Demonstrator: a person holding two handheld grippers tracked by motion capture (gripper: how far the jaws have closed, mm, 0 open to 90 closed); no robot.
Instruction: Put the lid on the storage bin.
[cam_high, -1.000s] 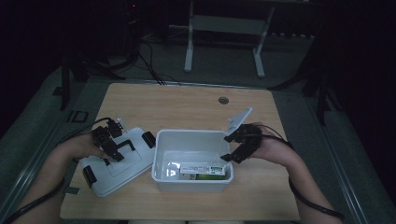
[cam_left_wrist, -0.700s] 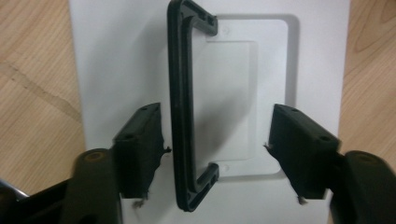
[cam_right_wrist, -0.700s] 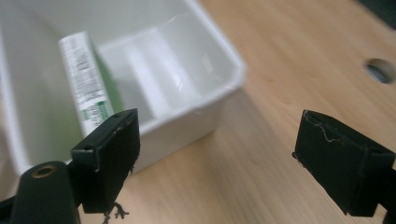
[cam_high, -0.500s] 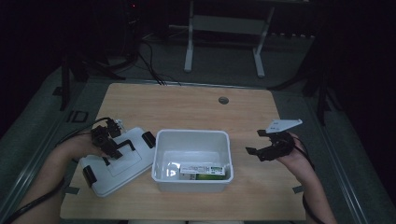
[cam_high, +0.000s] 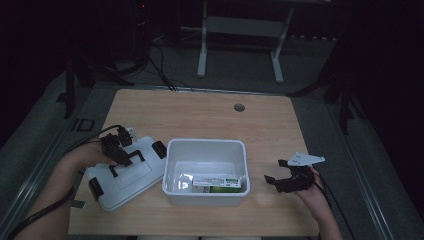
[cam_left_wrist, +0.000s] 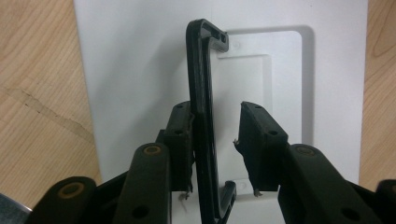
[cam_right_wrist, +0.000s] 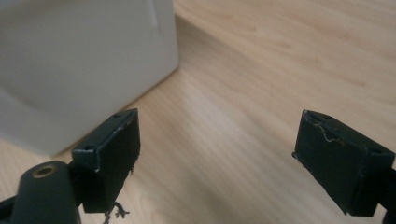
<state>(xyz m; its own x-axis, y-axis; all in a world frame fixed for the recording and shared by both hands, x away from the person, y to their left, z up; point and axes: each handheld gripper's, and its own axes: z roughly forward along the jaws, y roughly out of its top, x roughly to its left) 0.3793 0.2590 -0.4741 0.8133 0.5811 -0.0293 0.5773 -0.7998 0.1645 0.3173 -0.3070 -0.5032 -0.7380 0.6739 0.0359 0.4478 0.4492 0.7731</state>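
A white box lid (cam_high: 131, 184) with a black handle (cam_high: 128, 160) lies flat on the table left of an open white box (cam_high: 206, 150). My left gripper (cam_high: 118, 148) rests over the lid. In the left gripper view it (cam_left_wrist: 217, 119) is open with the handle (cam_left_wrist: 201, 70) standing between the jaws; the left pad (cam_left_wrist: 183, 130) touches the handle and the right pad stands clear of it. A green and white packet (cam_high: 220, 182) lies inside the box. My right gripper (cam_high: 276, 171) hovers right of the box, wide open (cam_right_wrist: 219, 140) with nothing between its jaws.
The lid has black clips (cam_high: 159, 148) at its ends. The wooden table (cam_high: 200, 115) has a round cable hole (cam_high: 239, 107) at the back. The box wall (cam_right_wrist: 84, 60) is close to the right gripper's left jaw. Metal stand legs are on the floor behind.
My right gripper left the box's right rim, moving right and then toward the table's front edge. My left gripper stayed at the lid handle.
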